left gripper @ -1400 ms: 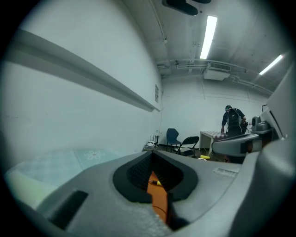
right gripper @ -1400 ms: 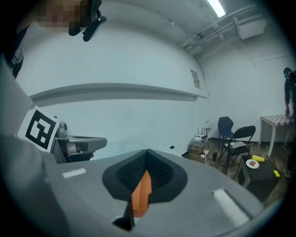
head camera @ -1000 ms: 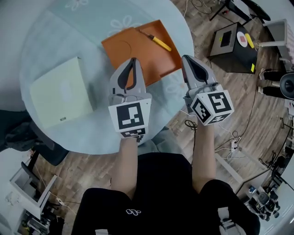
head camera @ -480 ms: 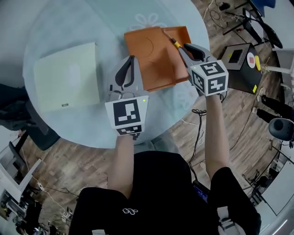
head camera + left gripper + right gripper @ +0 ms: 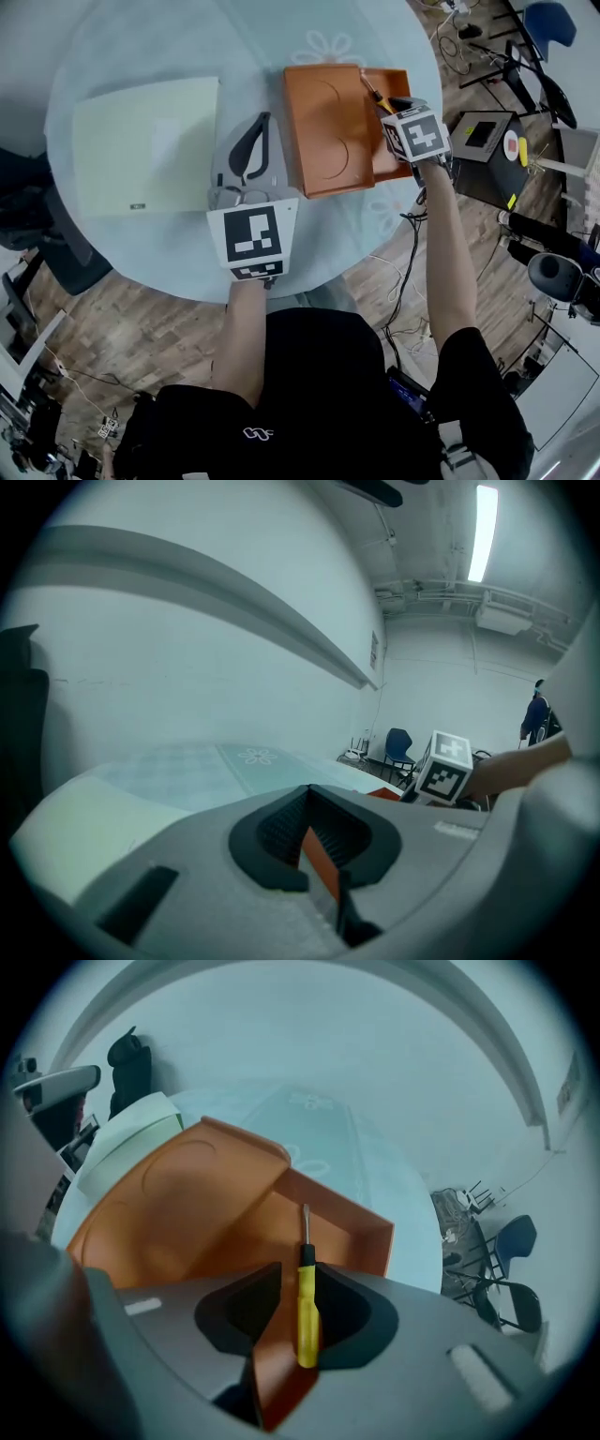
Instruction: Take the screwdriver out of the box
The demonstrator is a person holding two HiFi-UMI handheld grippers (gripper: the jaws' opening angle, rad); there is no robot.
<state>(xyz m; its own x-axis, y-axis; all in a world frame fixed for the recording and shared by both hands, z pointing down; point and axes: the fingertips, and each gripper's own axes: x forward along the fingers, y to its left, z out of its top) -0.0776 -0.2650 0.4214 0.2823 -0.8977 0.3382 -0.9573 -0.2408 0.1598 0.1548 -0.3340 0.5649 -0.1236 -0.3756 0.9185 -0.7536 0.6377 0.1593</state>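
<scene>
The yellow-handled screwdriver lies in the tray of the open orange box, its blade pointing away from me. My right gripper points steeply down into that tray. Its jaws are opening and stand on either side of the handle without pressing on it. In the head view the right gripper covers most of the screwdriver; only the blade end shows. The box's lid lies flat to the left of the tray. My left gripper hovers over the table left of the lid, shut and holding nothing.
A pale green flat box lies on the round glass table at the left. A black case stands on the wooden floor right of the table, among cables and chair legs. A dark chair sits at the table's left edge.
My right gripper has come forward, tipped down into the orange tray over the screwdriver, and opened its jaws. The left gripper has edged forward beside the lid, still shut.
</scene>
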